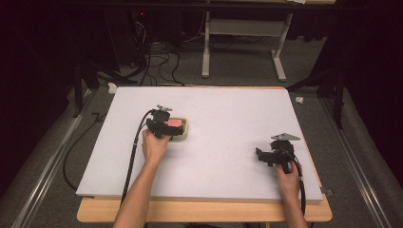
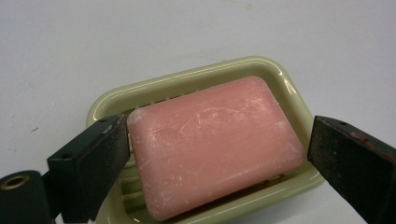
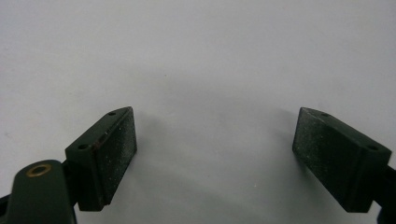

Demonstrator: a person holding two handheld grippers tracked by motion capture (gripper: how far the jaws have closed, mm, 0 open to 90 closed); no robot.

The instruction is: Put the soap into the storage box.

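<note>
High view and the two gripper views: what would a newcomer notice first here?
First, the pink soap bar lying in its pale green dish, left of centre on the white table. The open left claw straddles the bar, one jaw at each end. The right claw, also open, holds nothing near the table's right edge.
</note>
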